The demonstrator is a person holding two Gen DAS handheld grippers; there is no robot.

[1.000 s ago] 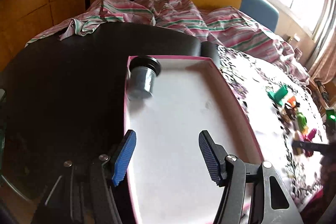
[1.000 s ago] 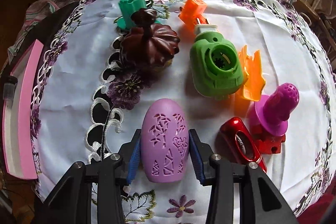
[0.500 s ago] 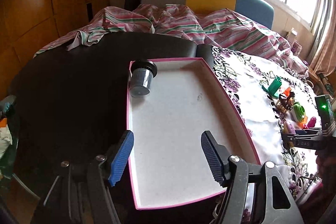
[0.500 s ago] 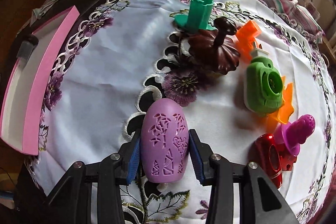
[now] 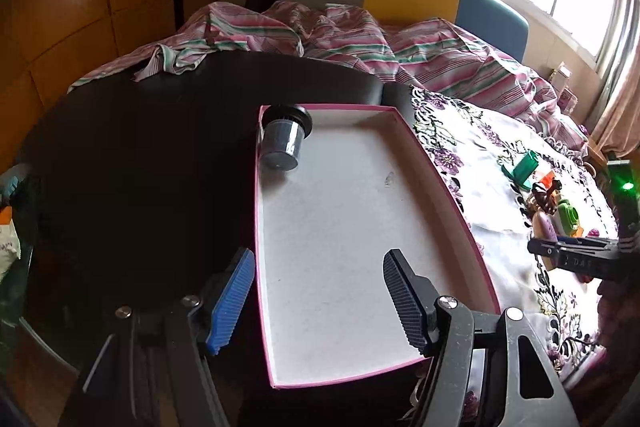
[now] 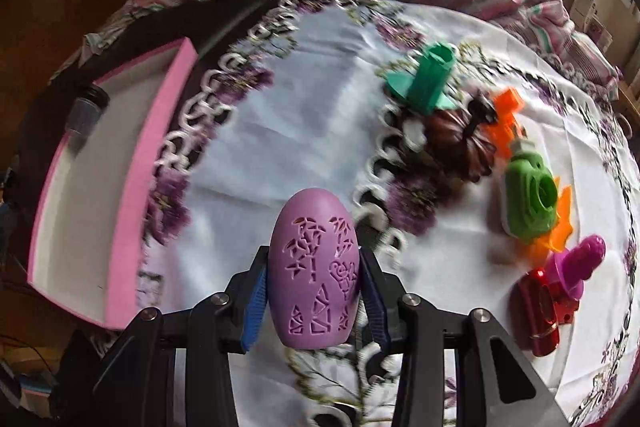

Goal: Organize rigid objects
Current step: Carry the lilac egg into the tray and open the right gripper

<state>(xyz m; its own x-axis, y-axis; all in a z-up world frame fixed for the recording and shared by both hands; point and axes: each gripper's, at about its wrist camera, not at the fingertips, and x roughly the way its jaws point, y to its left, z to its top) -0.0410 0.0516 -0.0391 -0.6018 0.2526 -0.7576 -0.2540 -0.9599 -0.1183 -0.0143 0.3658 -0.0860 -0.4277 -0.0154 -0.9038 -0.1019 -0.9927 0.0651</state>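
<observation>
My right gripper (image 6: pixel 314 297) is shut on a purple egg-shaped object (image 6: pixel 313 267) with cut-out patterns and holds it above the embroidered cloth (image 6: pixel 288 131). A pink-rimmed tray (image 5: pixel 344 227) lies on the dark table; in the right wrist view its pink wall (image 6: pixel 148 195) is to the left. A dark lidded jar (image 5: pixel 285 141) lies in the tray's far left corner. My left gripper (image 5: pixel 316 301) is open and empty over the tray's near end. The right gripper (image 5: pixel 576 253) also shows at the right of the left wrist view.
On the cloth stand a green peg piece (image 6: pixel 428 79), a brown pumpkin (image 6: pixel 460 143), an orange piece (image 6: pixel 506 119), a green camera toy (image 6: pixel 530 201), a magenta peg piece (image 6: pixel 580 263) and a red item (image 6: pixel 540 319). Striped bedding (image 5: pixel 360 43) lies behind the table.
My right gripper has lifted the purple egg and swung left, bringing the pink tray closer. My left gripper has drawn back a little over the tray and stays open.
</observation>
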